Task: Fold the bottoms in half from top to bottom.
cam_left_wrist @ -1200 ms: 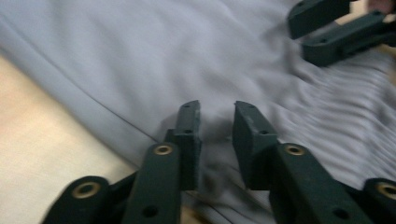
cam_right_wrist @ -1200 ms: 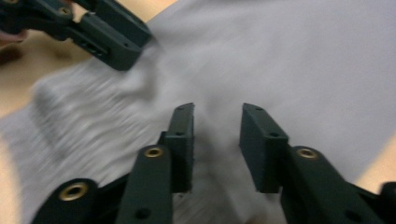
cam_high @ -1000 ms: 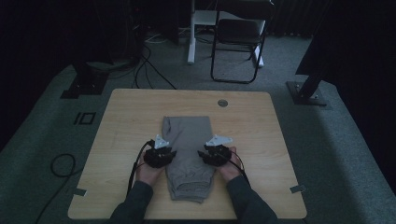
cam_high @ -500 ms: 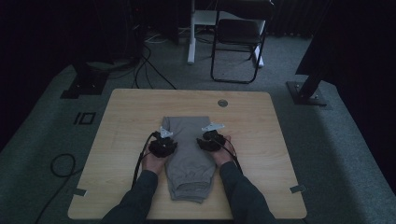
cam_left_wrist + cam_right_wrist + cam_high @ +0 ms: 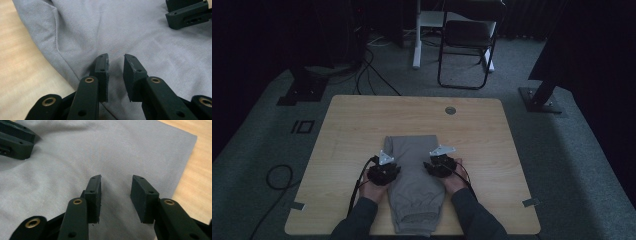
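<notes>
grey trousers [image 5: 414,172], frame centre: soft, light, limp | my left gripper [image 5: 116,60] slightly open, right gripper [image 5: 117,181] wider, both empty | pinch side folds

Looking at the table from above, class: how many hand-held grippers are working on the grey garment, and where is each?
2. The left hand-held gripper sits over the left edge of the grey garment; the right hand-held gripper sits over its right edge. Both have their jaws apart above the cloth.

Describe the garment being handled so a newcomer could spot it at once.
On the light wooden table, look at the near middle, between the left gripper and the right gripper. There lie folded grey trousers, gathered waistband at the near edge: the table's one piece of cloth.
</notes>
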The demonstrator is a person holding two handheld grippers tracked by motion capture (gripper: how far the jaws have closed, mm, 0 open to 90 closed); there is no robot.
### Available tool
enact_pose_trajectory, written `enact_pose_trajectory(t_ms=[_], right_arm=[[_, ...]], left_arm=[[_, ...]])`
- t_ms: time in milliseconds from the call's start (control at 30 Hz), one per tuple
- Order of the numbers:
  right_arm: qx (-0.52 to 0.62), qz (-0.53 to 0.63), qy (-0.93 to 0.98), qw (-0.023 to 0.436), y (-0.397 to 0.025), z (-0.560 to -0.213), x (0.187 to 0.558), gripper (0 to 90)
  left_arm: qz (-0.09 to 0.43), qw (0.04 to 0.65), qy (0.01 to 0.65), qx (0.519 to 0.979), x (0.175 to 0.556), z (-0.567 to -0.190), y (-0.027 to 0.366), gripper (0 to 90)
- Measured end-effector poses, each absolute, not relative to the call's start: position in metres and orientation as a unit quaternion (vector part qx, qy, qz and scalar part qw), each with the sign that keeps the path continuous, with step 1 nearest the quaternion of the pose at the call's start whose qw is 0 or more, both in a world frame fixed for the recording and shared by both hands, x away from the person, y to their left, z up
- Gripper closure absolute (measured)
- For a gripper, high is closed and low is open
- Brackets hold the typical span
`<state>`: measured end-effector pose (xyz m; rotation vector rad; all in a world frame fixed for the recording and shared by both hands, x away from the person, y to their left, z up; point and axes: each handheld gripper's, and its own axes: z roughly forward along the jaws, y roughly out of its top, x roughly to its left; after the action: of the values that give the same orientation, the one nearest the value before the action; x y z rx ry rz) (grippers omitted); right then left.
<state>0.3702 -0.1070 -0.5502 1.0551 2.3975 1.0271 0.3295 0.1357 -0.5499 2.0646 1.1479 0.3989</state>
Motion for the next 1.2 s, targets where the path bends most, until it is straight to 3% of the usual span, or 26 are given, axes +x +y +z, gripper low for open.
enact_pose_trajectory(t_ms=[267,467,567,833,1000,1200], right_arm=[[0.359,0.362,0.845,0.158,-0.110,-0.550,0.346,60.6],[0.358,0.362,0.847,0.154,-0.111,-0.550,0.343,60.5],[0.357,0.360,0.848,0.152,-0.111,-0.549,0.344,60.5],[0.357,0.360,0.849,0.148,-0.111,-0.549,0.345,61.0],[0.364,0.350,0.847,0.164,-0.113,-0.543,0.357,64.9],[0.406,0.352,0.823,0.184,-0.121,-0.537,0.394,69.4]], left_arm=[[0.149,0.367,0.435,0.809,0.308,-0.548,0.140,73.5],[0.195,0.370,0.465,0.780,0.334,-0.531,0.153,72.4],[0.225,0.338,0.477,0.780,0.362,-0.528,0.155,70.8],[0.234,0.312,0.522,0.759,0.386,-0.533,0.172,72.5],[0.229,0.332,0.507,0.762,0.394,-0.523,0.167,72.2],[0.205,0.314,0.505,0.777,0.410,-0.529,0.158,73.0]])
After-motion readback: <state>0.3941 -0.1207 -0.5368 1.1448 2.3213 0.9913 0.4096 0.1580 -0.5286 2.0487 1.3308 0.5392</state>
